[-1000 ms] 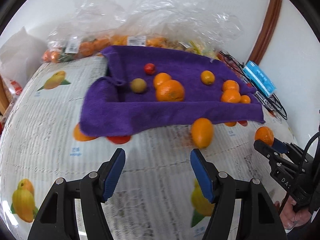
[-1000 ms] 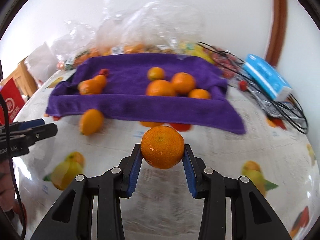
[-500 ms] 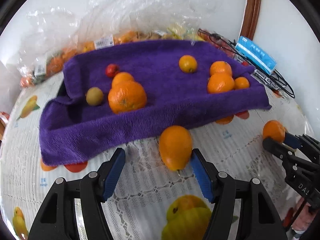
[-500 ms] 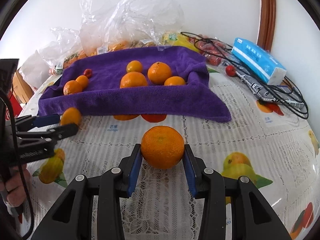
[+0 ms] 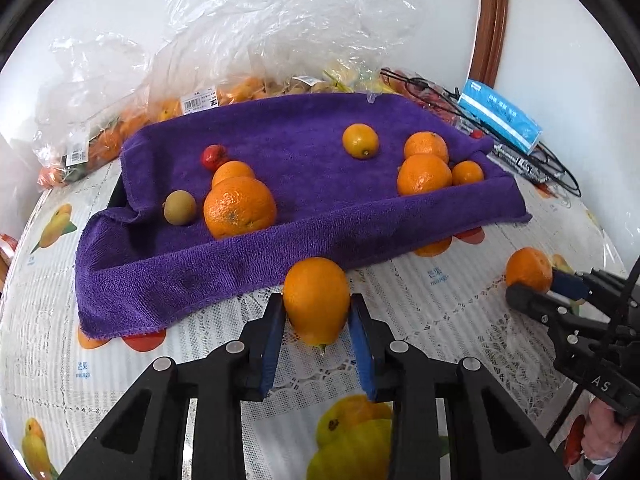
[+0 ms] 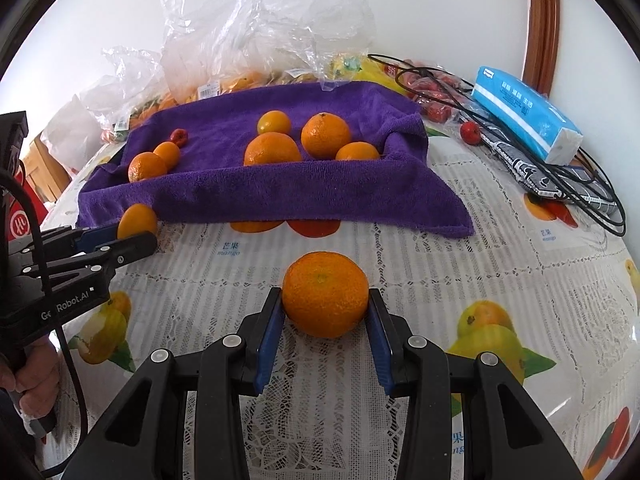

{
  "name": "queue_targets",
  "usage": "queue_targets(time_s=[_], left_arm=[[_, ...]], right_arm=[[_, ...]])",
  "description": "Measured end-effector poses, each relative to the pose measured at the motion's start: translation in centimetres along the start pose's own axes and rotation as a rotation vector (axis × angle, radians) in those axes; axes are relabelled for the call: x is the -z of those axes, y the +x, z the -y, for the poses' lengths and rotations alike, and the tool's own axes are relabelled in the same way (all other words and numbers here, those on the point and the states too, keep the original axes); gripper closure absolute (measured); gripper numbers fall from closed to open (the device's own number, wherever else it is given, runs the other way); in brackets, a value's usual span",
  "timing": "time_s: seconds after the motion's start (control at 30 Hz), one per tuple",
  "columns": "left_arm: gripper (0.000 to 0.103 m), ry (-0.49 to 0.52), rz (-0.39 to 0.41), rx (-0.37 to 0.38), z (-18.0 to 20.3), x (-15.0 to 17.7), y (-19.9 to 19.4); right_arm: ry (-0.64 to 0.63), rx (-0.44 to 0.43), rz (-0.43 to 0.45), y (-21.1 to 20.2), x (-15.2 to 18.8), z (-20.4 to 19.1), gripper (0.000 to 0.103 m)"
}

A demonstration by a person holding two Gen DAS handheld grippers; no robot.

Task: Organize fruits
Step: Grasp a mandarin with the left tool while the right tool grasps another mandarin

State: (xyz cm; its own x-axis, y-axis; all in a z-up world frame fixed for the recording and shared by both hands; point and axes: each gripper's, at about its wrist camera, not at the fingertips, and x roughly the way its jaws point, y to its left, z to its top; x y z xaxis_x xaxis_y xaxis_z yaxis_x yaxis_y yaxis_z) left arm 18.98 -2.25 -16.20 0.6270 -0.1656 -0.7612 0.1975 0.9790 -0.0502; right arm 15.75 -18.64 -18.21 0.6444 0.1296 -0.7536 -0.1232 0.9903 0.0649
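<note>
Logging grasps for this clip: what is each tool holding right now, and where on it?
The left tool grips the oval orange fruit across its sides. The right tool clamps the round mandarin across its widest sides.

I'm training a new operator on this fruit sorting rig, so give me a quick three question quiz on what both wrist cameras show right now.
1. True or false: the left gripper is closed on an oval orange fruit.
2. Multiple choice: where does the small red fruit sit? A) on the purple towel, B) on the blue tissue pack, C) between the right gripper's fingers.
3. Fill in: the right gripper grips a round ____ in front of the towel.

Key: 1 true; 2 A; 3 mandarin.
</note>
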Motion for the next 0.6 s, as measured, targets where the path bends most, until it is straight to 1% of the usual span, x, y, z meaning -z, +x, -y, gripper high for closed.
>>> queue_targets(time_s=[0.1,0.27,0.5,0.6], left_arm=[[0.073,-0.032,0.009,0.037,-0.5,-0.1,-0.3],[0.073,-0.070,0.032,0.074,-1.2,-0.4,-1.0],[0.073,-0.090,0.084,0.110,-1.3,-0.6,-2.1],[0.073,-0.095,0.108,0.114,-1.4,-0.6,-2.6]], right_arm=[[0.002,-0.002,0.000,0.0,0.0,0.0,0.063],[0.000,0.000,0.001,0.0,0.0,-0.1,0.063],[0.009,-0.006,0.001,0.0,0.0,0.2,0.063],[0.007,-0.003,0.000,0.0,0.0,0.2,0.063]])
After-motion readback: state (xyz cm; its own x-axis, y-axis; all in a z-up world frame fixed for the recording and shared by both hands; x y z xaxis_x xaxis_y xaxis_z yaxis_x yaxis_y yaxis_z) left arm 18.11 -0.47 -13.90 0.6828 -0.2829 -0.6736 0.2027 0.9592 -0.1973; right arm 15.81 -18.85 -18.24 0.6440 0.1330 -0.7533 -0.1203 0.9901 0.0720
